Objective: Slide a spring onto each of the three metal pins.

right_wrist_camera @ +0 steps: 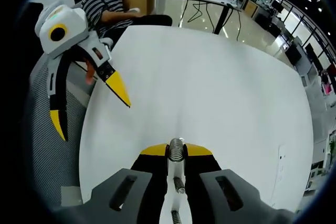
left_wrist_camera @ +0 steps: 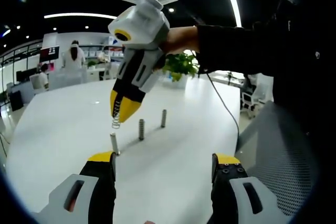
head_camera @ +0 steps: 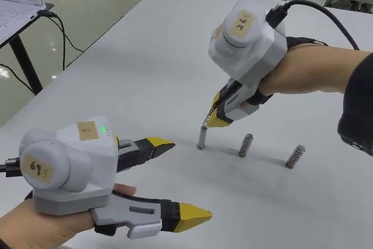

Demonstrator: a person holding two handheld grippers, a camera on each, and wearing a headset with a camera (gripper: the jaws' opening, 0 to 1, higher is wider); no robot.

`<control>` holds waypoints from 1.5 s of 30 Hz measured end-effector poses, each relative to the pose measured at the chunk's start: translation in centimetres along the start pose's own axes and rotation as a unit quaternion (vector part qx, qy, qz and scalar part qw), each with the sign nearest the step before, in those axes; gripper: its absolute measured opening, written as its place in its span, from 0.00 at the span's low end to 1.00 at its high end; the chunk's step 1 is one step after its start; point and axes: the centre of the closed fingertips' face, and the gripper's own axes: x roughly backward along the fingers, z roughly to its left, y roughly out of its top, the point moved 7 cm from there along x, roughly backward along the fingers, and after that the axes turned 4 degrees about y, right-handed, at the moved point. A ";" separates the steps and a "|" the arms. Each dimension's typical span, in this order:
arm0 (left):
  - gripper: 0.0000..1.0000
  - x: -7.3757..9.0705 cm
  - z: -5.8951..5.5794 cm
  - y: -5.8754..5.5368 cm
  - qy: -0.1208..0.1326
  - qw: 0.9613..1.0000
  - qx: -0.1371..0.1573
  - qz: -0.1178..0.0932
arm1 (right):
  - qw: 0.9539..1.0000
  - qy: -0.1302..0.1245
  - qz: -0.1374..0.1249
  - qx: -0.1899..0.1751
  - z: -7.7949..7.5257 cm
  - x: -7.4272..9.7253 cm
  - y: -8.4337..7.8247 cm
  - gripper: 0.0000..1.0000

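Right gripper (head_camera: 218, 121) — jaws clamped on spring (head_camera: 207, 118), above bare pin (head_camera: 201, 138); left gripper (head_camera: 191, 179) — jaws apart, near left.

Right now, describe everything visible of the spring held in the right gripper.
The spring is a thin, silvery metal coil, not squeezed short as far as shows. The right gripper is shut on its upper part between the yellow tips, so the spring hangs nearly upright with its lower end free. That end sits just above the bare metal pin standing on the white table, seemingly not yet over it. Nothing else touches it.
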 end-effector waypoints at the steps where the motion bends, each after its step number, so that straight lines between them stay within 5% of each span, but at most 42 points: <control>1: 0.70 0.0 0.0 0.0 0.000 1.000 0.000 0.000 | 1.000 0.001 0.001 -0.001 -0.1 -0.1 0.0 0.08; 45: 0.69 0.2 -0.2 -0.1 -0.004 1.000 0.003 0.000 | 0.998 0.027 0.054 -0.006 -0.8 -4.6 -0.6 0.08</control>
